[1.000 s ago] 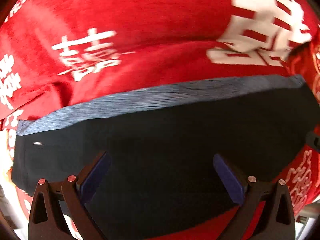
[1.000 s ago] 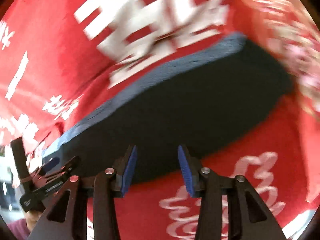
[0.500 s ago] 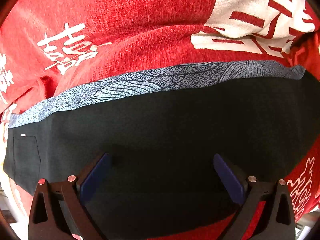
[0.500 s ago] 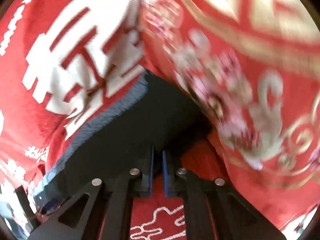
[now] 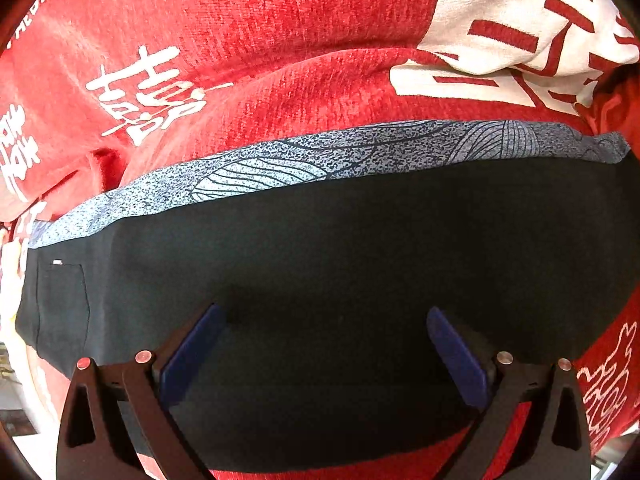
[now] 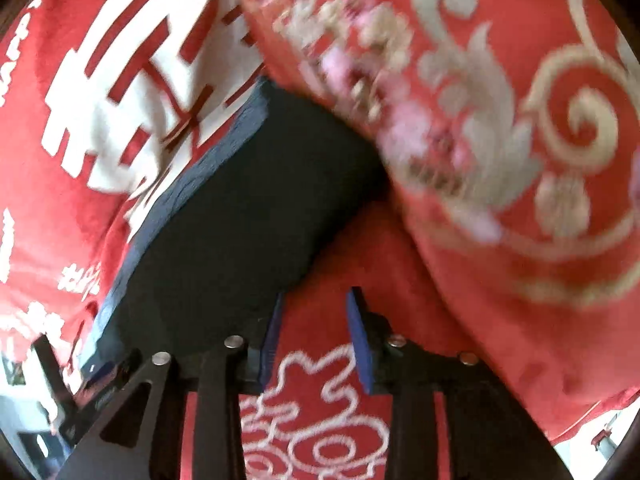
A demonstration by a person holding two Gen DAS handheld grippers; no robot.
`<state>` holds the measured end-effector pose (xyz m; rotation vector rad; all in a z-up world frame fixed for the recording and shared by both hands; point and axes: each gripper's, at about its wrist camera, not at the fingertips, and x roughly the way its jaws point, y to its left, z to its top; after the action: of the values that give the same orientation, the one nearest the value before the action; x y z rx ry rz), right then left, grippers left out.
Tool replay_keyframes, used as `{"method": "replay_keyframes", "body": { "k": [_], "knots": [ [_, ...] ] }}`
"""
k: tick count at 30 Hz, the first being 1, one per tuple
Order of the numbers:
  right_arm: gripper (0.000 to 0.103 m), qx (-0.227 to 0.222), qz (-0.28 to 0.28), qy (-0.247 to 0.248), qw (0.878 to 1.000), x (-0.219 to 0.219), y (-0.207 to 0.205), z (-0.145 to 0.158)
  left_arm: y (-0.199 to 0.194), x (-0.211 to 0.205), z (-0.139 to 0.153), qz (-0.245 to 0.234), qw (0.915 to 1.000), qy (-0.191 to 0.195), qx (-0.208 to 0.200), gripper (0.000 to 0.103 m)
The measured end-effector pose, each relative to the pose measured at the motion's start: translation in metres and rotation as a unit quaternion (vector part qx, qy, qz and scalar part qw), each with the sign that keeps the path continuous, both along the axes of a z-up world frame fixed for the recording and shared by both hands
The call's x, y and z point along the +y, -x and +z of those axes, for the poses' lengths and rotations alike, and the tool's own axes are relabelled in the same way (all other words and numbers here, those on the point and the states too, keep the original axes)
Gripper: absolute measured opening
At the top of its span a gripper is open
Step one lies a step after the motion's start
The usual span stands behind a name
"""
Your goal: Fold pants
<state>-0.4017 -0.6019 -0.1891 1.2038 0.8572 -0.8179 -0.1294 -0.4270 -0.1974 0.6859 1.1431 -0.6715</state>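
Dark folded pants (image 5: 360,272) lie flat on a red cloth (image 5: 280,40) printed with white characters, and a blue-grey patterned band (image 5: 320,156) runs along their far edge. The left hand-held gripper (image 5: 326,344) hangs over the pants with its blue pads (image 5: 188,356) spread wide, nothing pinched between them. In the right wrist view the pants (image 6: 240,220) lie up and to the left. The right hand-held gripper (image 6: 316,336) sits just beside their near corner, its jaws opening over bare red cloth (image 6: 316,420), holding nothing. A red fabric with gold scrollwork (image 6: 500,120) lies to the right, blurred.
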Motion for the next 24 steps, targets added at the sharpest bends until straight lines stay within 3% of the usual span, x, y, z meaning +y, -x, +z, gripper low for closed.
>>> {"method": "replay_keyframes", "body": {
  "k": [5, 19, 24],
  "knots": [
    [0.042, -0.036, 0.017, -0.018, 0.999, 0.015, -0.004, -0.009, 0.003, -0.001, 0.001, 0.002, 1.0000, -0.005, -0.005, 0.103],
    [0.043, -0.109, -0.015, -0.026, 0.994, 0.007, 0.005, -0.018, 0.003, -0.002, 0.004, 0.018, 0.9995, -0.026, -0.004, 0.103],
    [0.044, -0.120, -0.022, -0.024, 0.992, 0.003, 0.008, -0.019, 0.012, -0.014, 0.015, -0.004, 0.9998, -0.004, 0.019, 0.103]
  ]
}}
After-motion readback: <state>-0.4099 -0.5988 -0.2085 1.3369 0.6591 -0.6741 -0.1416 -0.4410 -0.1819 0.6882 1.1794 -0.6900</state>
